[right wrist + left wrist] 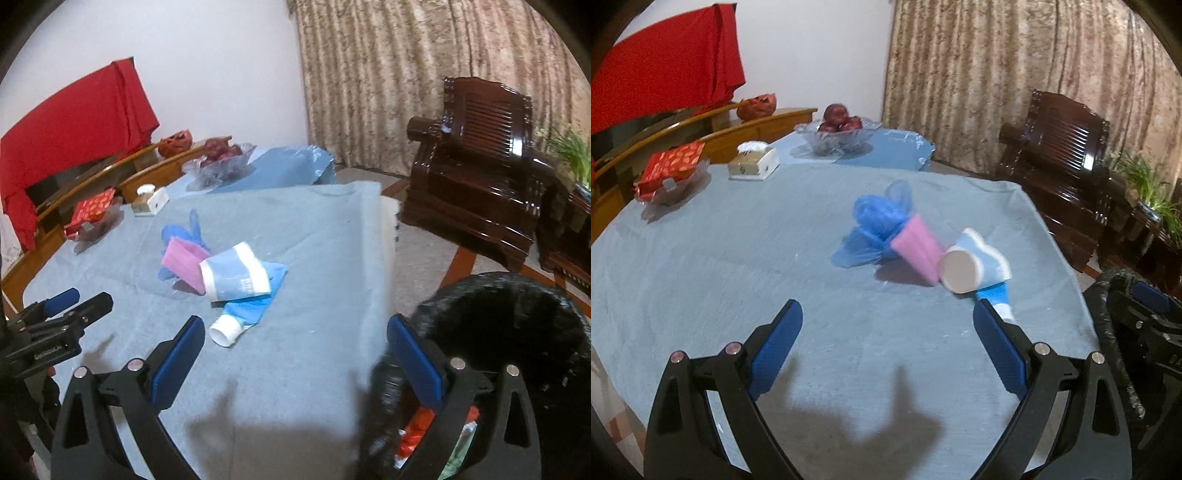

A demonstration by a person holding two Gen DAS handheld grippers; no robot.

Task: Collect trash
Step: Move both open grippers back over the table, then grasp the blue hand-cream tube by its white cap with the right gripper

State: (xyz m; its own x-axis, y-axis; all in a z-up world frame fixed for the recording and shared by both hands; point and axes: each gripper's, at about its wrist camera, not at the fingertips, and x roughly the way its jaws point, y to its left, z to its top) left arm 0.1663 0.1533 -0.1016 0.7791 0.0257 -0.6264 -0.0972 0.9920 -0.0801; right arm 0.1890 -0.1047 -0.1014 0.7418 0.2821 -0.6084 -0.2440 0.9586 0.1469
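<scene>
A heap of trash lies mid-table: a crumpled blue plastic bag (877, 218) (181, 232), a pink paper cup (918, 247) (184, 260) on its side, a blue-and-white paper cup (971, 264) (236, 273) on its side, and a blue squeezed tube (240, 317) (995, 297) with a white cap. My left gripper (888, 317) is open and empty, short of the heap. My right gripper (295, 332) is open and empty, near the tube, with its right finger over the black trash bag (509, 325). The left gripper also shows in the right wrist view (79, 301).
The table has a light blue cloth (738, 258). At its far end stand a glass bowl of red fruit (836, 129), a tissue box (753, 162) and a dish with a red packet (670, 171). A dark wooden armchair (476, 173) stands right. The trash bag holds red wrappers (417, 432).
</scene>
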